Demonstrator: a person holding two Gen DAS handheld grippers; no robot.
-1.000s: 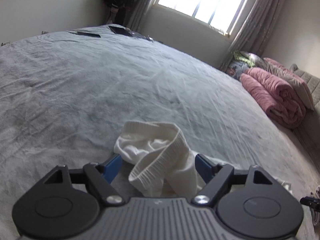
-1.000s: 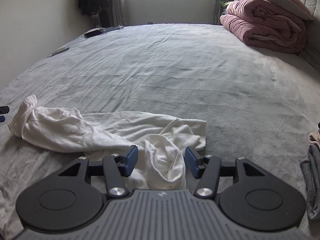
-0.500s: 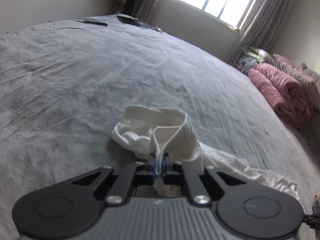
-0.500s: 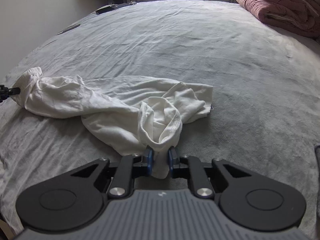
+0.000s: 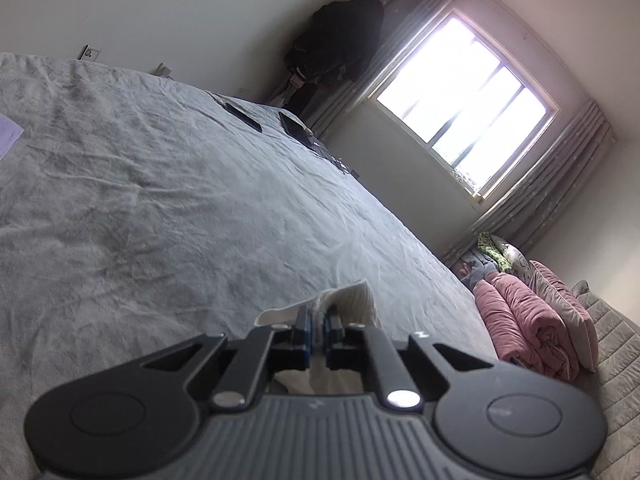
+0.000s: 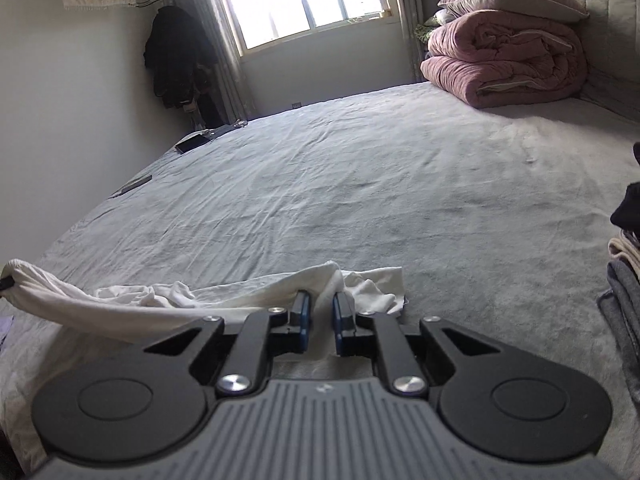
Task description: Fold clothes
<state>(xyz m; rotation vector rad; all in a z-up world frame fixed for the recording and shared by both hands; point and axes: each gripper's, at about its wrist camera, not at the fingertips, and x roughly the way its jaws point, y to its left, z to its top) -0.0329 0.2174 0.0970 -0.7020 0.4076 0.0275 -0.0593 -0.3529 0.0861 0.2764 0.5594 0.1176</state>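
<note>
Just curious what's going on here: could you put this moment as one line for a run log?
stage: lifting to spread | left gripper: shut on white garment | right gripper: shut on white garment | garment: stretched between both, over grey bed

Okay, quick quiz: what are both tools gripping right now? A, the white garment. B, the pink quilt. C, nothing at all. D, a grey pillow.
A: the left tool is shut on a ribbed end of the white garment, and the right tool pinches another part of it, so the cloth stretches between them above the bed.

left tool (image 5: 317, 322): jaws closed tight on white garment (image 5: 352, 300), view rolled sideways. right tool (image 6: 321, 312): jaws just closing, narrow gap, pads pinching the garment's fold, pointing slightly downward.
</note>
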